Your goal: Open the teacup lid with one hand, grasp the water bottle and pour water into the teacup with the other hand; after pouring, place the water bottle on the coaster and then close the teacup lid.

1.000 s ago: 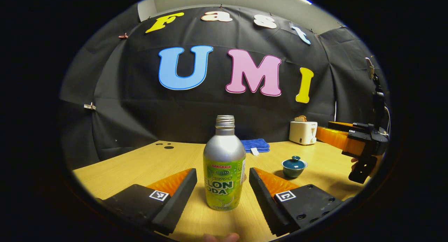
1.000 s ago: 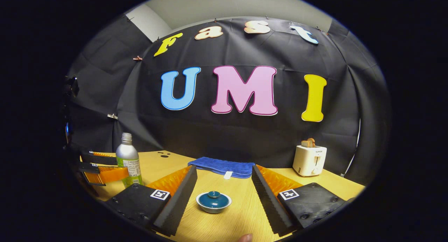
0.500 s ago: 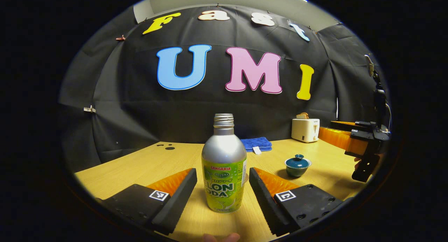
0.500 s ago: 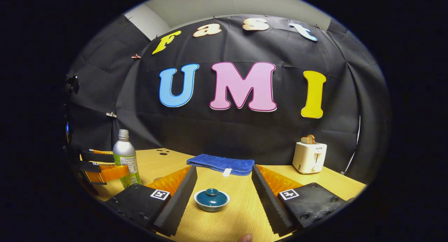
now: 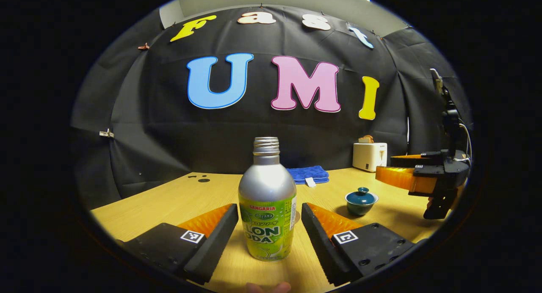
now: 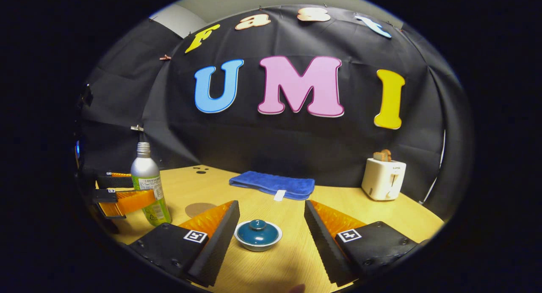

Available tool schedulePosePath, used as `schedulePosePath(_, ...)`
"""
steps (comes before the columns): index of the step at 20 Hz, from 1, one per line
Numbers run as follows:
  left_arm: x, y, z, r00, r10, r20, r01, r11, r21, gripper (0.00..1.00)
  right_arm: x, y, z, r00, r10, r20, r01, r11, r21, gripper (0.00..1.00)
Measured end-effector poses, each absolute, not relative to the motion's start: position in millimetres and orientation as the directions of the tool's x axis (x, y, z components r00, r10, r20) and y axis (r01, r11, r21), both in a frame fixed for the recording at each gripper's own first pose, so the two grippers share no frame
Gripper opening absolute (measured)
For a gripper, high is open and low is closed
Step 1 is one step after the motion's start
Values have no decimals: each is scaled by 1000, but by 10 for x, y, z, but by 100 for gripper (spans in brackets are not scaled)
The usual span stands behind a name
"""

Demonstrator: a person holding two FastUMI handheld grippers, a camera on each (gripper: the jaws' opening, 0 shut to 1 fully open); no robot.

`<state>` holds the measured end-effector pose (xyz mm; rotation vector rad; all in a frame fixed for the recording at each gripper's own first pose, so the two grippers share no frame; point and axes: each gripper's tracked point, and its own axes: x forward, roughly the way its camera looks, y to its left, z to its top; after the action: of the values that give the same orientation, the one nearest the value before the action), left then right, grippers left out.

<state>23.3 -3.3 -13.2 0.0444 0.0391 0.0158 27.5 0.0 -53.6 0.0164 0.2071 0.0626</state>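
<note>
Silver-shouldered and uncapped, the water bottle [image 5: 266,208] stands near the tabletop's [image 5: 169,200] front edge between your left tongs [image 5: 269,219], spread wide and apart from it. Your right tongs [image 6: 271,219], equally open, frame the teal teacup [image 6: 258,237], its lid [image 6: 257,230] on. A round brown patch, probably the coaster [image 6: 198,208], lies between bottle and cup. A blue cloth [image 6: 273,185] and toaster [image 6: 384,178] sit along the back edge. Nothing is done yet: lid, pour, coaster and closing all remain.
</note>
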Motion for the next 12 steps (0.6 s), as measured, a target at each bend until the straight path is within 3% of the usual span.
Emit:
schedulePosePath(2,268,-25,-142,999,24,-39,-22,999,45,95,366,73,-671,964,82,-252,-79,997,24,90)
schedulePosePath(7,284,-17,-141,999,28,-38,-26,999,46,95,480,203,-942,936,117,-333,-116,993,22,65)
schedulePosePath(12,308,-20,-152,999,28,-37,-26,999,46,95,572,181,-1093,925,101,-367,-99,995,22,63)
